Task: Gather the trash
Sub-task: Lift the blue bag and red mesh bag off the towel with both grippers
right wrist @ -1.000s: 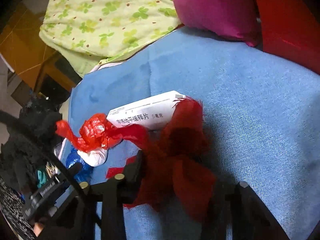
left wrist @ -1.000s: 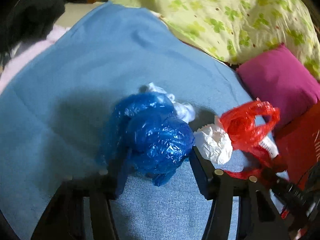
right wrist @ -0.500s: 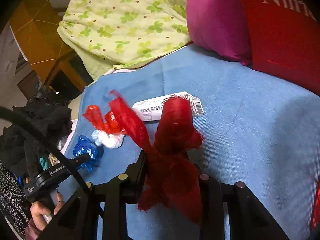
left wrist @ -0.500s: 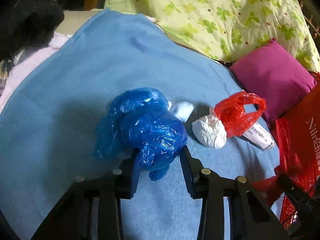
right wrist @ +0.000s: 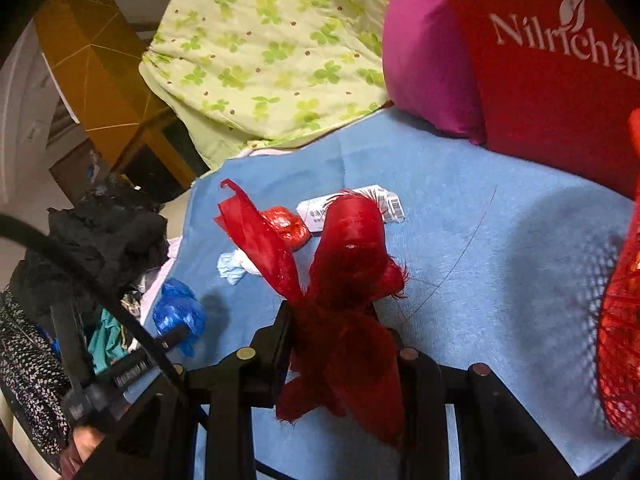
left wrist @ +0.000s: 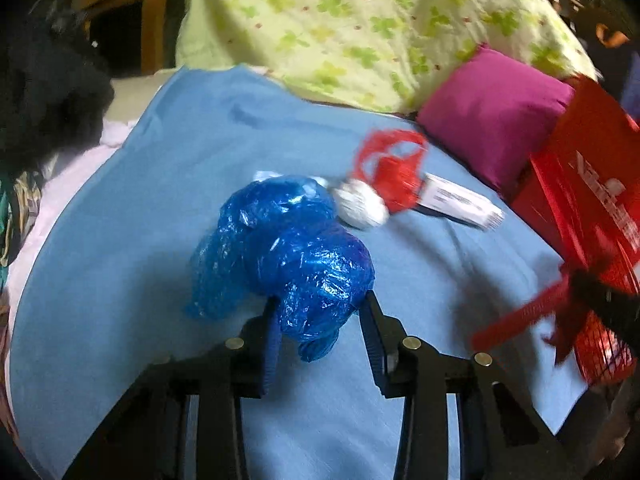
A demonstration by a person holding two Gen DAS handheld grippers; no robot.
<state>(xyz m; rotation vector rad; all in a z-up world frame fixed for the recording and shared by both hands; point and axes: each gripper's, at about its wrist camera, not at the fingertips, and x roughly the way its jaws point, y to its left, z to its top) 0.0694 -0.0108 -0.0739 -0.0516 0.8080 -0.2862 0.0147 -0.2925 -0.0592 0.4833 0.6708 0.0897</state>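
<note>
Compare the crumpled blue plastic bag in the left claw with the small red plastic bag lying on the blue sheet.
The crumpled blue plastic bag is clamped between the left claw fingers; the small red plastic bag lies loose on the blue sheet. The blue bag is a closed wad; the red bag shows open handle loops. The blue bag looks bulkier, though it is nearer the camera. Both are thin, shiny, crinkled plastic.

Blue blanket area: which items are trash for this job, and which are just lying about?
Trash job:
- blue plastic bag
- red plastic bag
- white paper wad
- white box
- red ribbon scrap
- red mesh bag

Lying about:
- magenta pillow
- clover quilt
- black clothing
</note>
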